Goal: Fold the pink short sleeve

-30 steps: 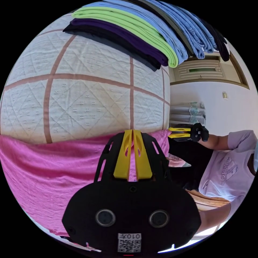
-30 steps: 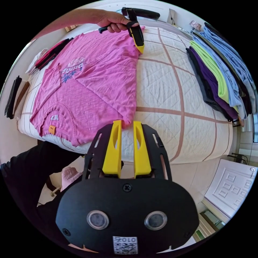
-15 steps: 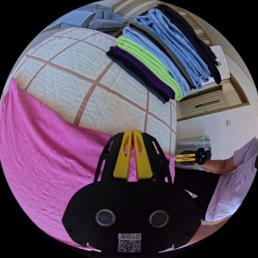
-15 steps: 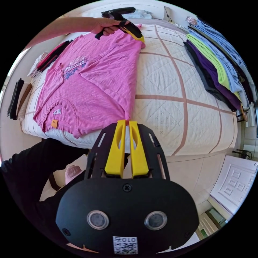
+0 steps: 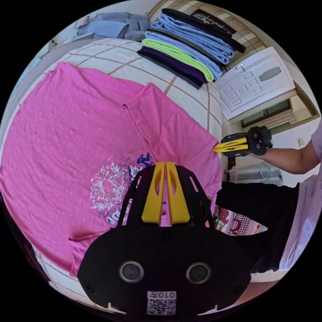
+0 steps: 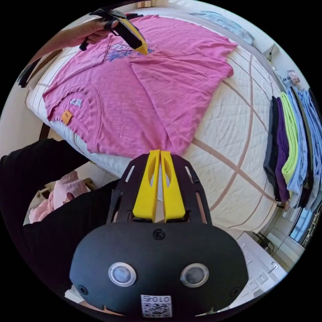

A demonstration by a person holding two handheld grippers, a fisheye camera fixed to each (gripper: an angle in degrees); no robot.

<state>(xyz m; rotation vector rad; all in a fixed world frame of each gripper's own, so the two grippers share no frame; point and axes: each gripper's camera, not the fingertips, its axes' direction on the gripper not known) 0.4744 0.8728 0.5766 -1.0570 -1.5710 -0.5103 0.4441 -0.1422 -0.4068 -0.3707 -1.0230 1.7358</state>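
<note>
The pink short-sleeve shirt [image 5: 67, 134] lies spread on the quilted bed, print side up. One side panel [image 5: 174, 130] is folded over its body. My left gripper [image 5: 165, 165] is shut on the pink cloth just above the blue and white print [image 5: 110, 191]. In the right gripper view, that left gripper [image 6: 142, 51] pinches the far end of the fold over the shirt [image 6: 161, 84]. My right gripper [image 6: 160, 152] is shut on the shirt's near corner at the bed's edge. In the left gripper view, the right gripper [image 5: 216, 150] touches the shirt's edge.
A row of folded clothes [image 6: 291, 151], black, purple, green and blue, lies along the far side of the quilt [image 6: 231, 134]; the same stack [image 5: 188, 50] sits beside a white door [image 5: 255, 84]. Dark garments [image 6: 25, 72] lie past the shirt's neck. The person's black-clad legs [image 6: 33, 174] stand against the bed.
The right jaws, open a second ago, have shut on the shirt's corner. Both grippers carried the shirt's side edge across, so the panel now lies over the body.
</note>
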